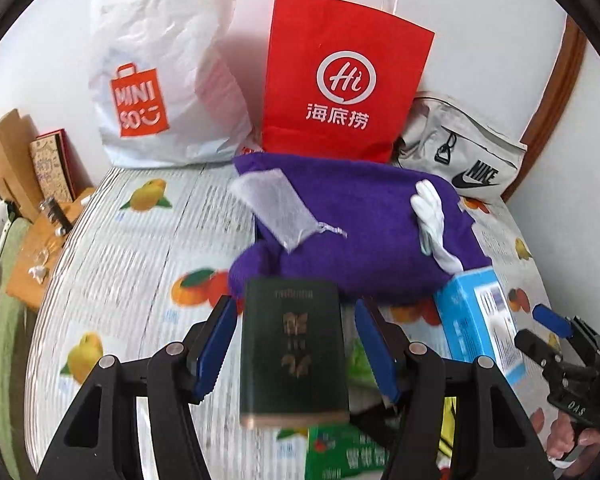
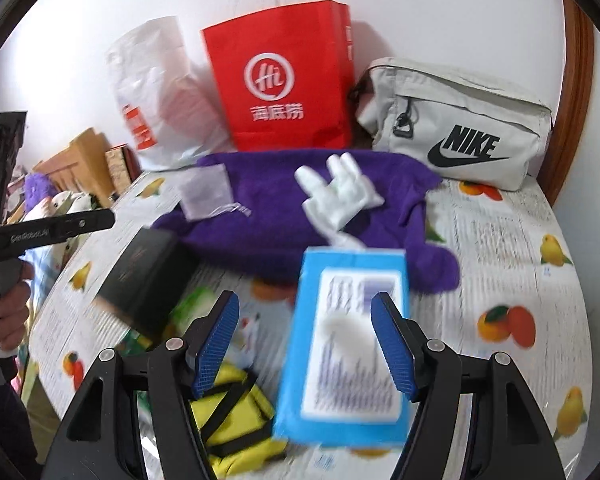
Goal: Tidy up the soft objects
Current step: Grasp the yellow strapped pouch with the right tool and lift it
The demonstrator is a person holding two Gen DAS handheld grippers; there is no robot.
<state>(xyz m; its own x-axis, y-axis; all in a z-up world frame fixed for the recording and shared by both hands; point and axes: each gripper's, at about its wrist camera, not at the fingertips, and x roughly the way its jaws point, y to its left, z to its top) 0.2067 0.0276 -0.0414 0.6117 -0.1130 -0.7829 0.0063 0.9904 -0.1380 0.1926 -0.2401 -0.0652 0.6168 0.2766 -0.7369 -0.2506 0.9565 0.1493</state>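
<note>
nearest to me, my left gripper point(image 1: 294, 344) stands parted with the dark green book point(image 1: 294, 354) lying between the blue pads; i see a gap on each side, so i judge nothing is pinched. my right gripper point(image 2: 304, 338) is likewise spread, above the blue packet point(image 2: 344, 350), its pads apart from it as far as the blur lets me tell. a yellow strapped pouch point(image 2: 230, 412) lies near and left of that packet.

beyond both, mid-table, lies the purple cloth point(image 1: 352, 232), crumpled, with a white glove point(image 1: 432, 216) and a small grey mesh pouch point(image 1: 274, 208) resting on it. these look light, limp and easy to bunch; i would pinch the cloth at a thick fold near its close edge, and the glove at the cuff.

both my hands tilt down and forward over the fruit-print tablecloth point(image 1: 140, 264).

farthest, against the wall: white plastic bag point(image 1: 156, 80), red paper bag point(image 1: 340, 80), grey nike bag point(image 2: 460, 128).
</note>
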